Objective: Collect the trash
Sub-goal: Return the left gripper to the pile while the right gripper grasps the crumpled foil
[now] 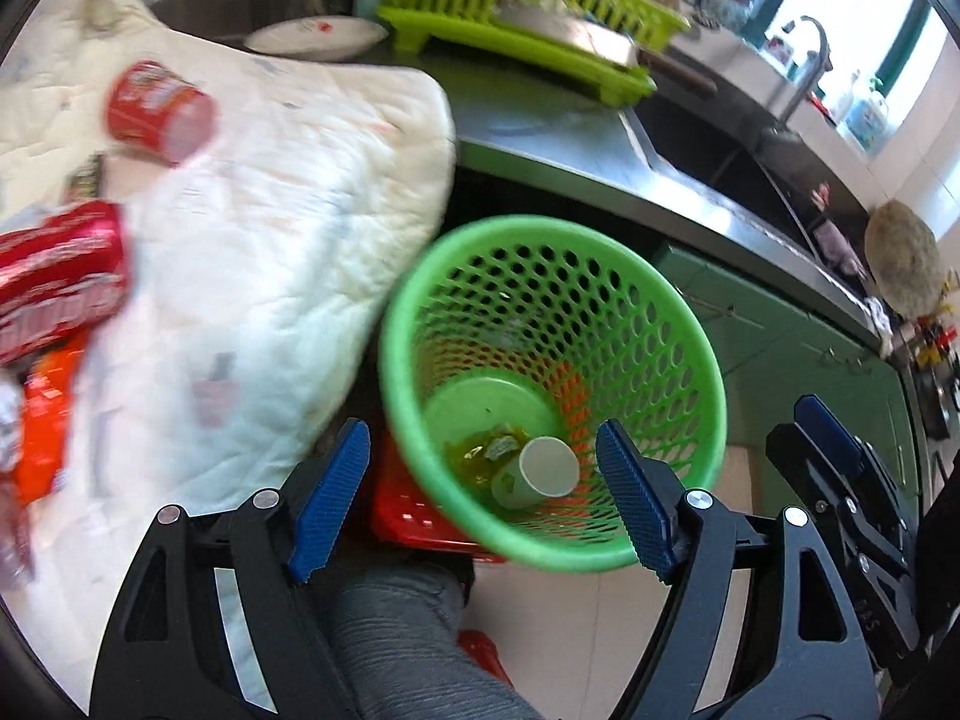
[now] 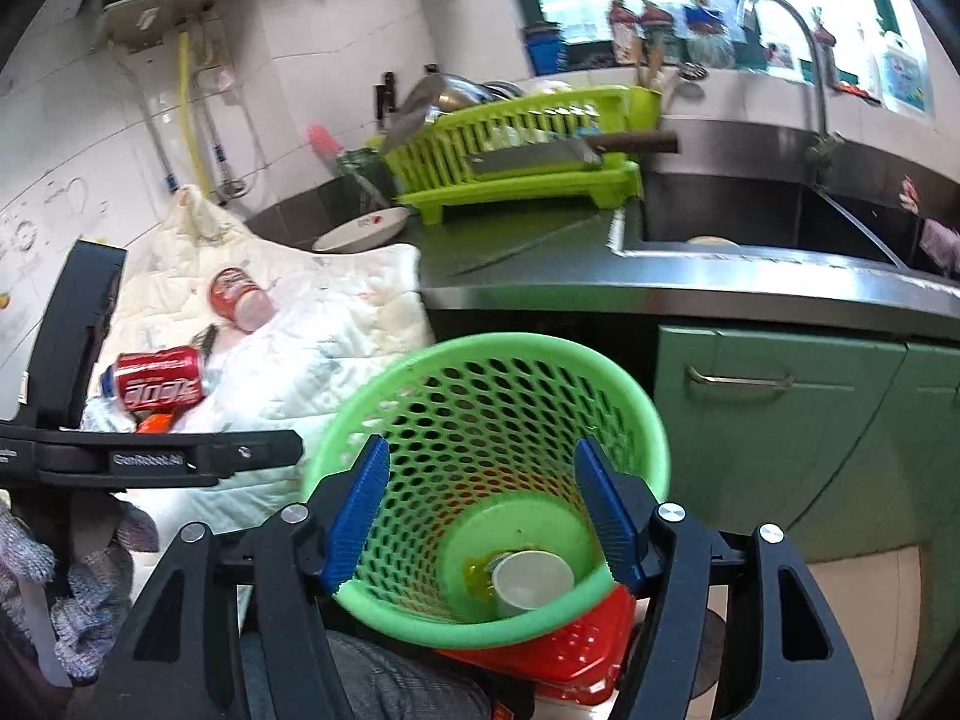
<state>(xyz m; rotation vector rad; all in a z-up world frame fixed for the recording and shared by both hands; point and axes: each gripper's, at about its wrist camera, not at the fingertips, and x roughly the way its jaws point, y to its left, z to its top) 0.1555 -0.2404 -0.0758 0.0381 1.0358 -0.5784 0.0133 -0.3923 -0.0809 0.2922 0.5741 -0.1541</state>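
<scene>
1. While both tools are hanging over the green mesh basket (image 1: 552, 384), the left hand-held gripper (image 1: 480, 498) is standing with its blue fingers spread wide and nothing between them.
2. The right hand-held gripper (image 2: 480, 516) is likewise gaping wide above the basket's mouth, gripping nothing.
3. The basket is sitting on a red stool (image 2: 576, 654), just beside the white quilted cloth (image 1: 252, 228) and in front of the green cabinet doors (image 2: 774, 420).
4. A white paper cup (image 1: 540, 471) is lying on its side at the bottom of the basket, touching a yellowish wrapper (image 1: 486, 450) next to it.
5. More trash is waiting on the cloth: a red soda can (image 2: 159, 384) is lying on its side near the cloth's left edge, and a red cup-shaped container (image 2: 240, 297) is tipped over farther back, apart from the can.
6. An orange packet (image 1: 45, 420) is showing just beside the can; the left wrist view is blurring it.
7. Behind the cloth, a white plate (image 2: 363, 228) is resting on the steel worktop (image 2: 600, 288), with a lime dish rack (image 2: 522, 156) holding a cleaver (image 2: 540, 159) beyond it and the sink (image 2: 750, 216) to the right.
</scene>
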